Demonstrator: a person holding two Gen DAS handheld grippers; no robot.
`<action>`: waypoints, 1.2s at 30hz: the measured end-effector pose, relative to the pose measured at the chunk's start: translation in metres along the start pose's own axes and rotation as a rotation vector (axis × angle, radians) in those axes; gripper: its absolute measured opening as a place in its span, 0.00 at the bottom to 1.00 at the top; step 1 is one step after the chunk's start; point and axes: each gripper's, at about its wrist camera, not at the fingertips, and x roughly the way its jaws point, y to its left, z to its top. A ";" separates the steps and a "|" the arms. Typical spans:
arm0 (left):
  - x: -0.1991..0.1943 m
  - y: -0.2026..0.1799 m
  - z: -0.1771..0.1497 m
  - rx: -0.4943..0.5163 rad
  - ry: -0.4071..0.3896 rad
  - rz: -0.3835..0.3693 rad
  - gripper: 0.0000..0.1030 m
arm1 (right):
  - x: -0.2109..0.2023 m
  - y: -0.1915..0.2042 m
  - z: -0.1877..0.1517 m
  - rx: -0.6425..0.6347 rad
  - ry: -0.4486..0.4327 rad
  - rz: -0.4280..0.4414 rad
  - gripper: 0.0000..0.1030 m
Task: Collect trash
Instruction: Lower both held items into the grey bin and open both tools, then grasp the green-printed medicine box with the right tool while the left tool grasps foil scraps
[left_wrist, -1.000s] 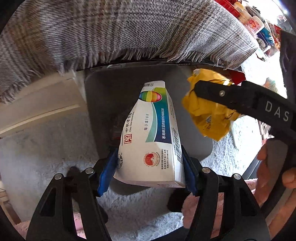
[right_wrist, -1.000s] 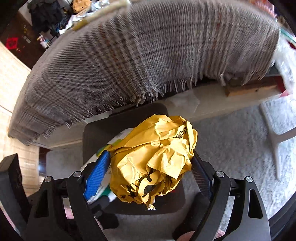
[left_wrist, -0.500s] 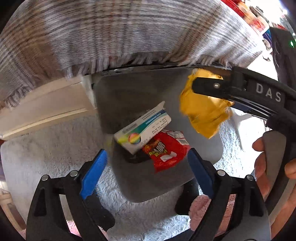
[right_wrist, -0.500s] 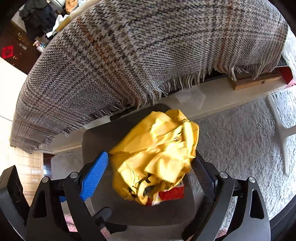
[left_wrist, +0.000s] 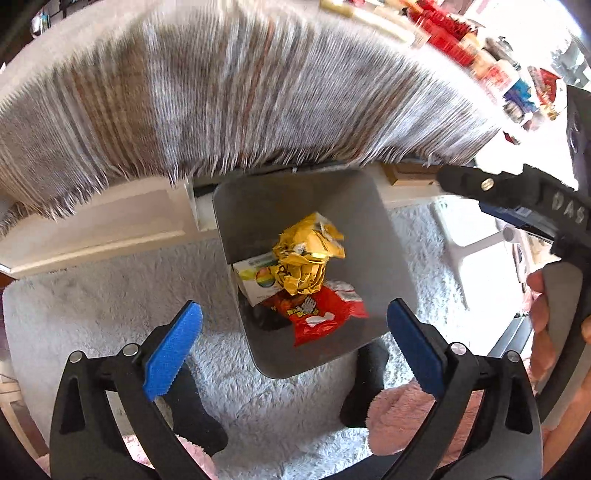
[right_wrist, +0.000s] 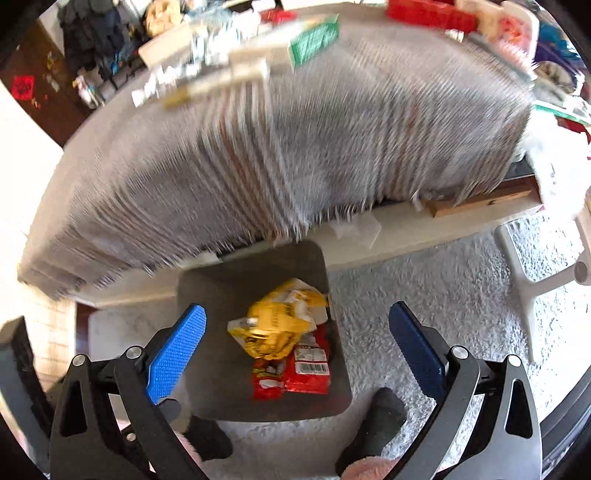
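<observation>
Yellow crumpled wrapper (left_wrist: 308, 254) is lying in the grey bin (left_wrist: 376, 225), directly below my left claw (left_wrist: 295, 345) and right claw (right_wrist: 295, 343); both are gaping empty, jaws having just been opening.

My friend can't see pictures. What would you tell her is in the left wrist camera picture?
A grey trash bin stands on a fluffy pale rug, holding a crumpled yellow wrapper, a white box and a red snack bag. The left gripper hangs above it, blue jaws wide open and empty. A fringed plaid cloth drapes behind.
</observation>
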 end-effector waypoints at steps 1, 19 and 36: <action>-0.008 -0.002 0.003 0.007 -0.013 0.003 0.92 | -0.008 -0.002 0.004 0.010 -0.008 0.011 0.97; -0.084 -0.017 0.135 0.119 -0.218 0.055 0.92 | -0.057 0.008 0.124 0.037 -0.185 -0.033 0.97; -0.029 0.024 0.252 0.093 -0.261 0.058 0.70 | 0.026 0.027 0.195 0.103 -0.147 -0.062 0.97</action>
